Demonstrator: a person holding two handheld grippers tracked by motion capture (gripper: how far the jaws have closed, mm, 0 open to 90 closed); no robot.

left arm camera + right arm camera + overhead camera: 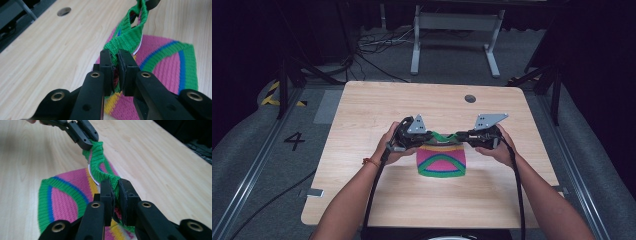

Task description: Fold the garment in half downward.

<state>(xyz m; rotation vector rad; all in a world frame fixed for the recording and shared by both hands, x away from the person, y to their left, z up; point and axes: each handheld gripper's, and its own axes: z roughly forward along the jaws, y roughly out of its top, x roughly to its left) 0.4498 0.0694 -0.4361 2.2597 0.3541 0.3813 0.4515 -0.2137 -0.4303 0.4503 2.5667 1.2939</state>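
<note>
A wooden table (362, 165) carries a small knitted hat (441, 161) in pink, green, blue and yellow, near the person's edge and roughly midway across. Its body rests flat on the wood, while the green rim (443, 136) is raised and stretched between the two grippers. The left gripper (116, 58) has its jaws nearly closed, pinching one end of that rim; the right gripper (115, 186) clamps the other end the same way. Judging from this, both grips are made and the opening is pulled taut. Whatever follows, whether lifting, folding or turning the hat, appears not yet begun, since most of it lies on the table.
</note>
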